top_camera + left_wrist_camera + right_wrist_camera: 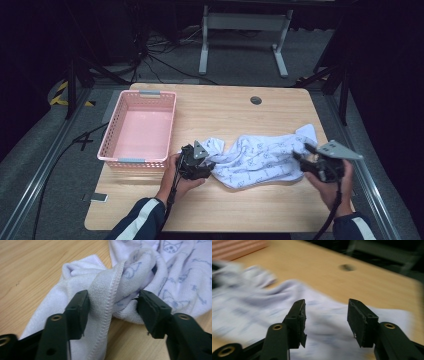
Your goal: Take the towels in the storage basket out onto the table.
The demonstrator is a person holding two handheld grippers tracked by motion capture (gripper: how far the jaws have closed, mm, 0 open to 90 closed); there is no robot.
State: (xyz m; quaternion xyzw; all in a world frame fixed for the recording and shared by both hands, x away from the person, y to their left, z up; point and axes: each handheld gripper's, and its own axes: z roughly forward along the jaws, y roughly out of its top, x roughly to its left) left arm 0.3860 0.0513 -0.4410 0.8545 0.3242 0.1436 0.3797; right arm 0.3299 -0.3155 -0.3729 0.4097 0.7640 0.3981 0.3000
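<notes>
High view: one white printed cloth [260, 157] lies bunched near the bench's [235, 112] front edge, right of one empty pink basket [138, 128]. Left gripper [112, 307] straddles a twisted hem, unclamped; right gripper [325, 315] hangs released above the cloth. Clamping that twist could drag the whole bundle crooked.

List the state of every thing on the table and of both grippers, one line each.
towel: crumpled, lying on the table, outside the basket.
pink basket: upright, empty.
left gripper: open, a twisted fold of the towel between its jaws; the right pad stands clear of it.
right gripper: open, nothing between its jaws, towel beyond them.
table: wooden top, bare behind the towel.
</notes>
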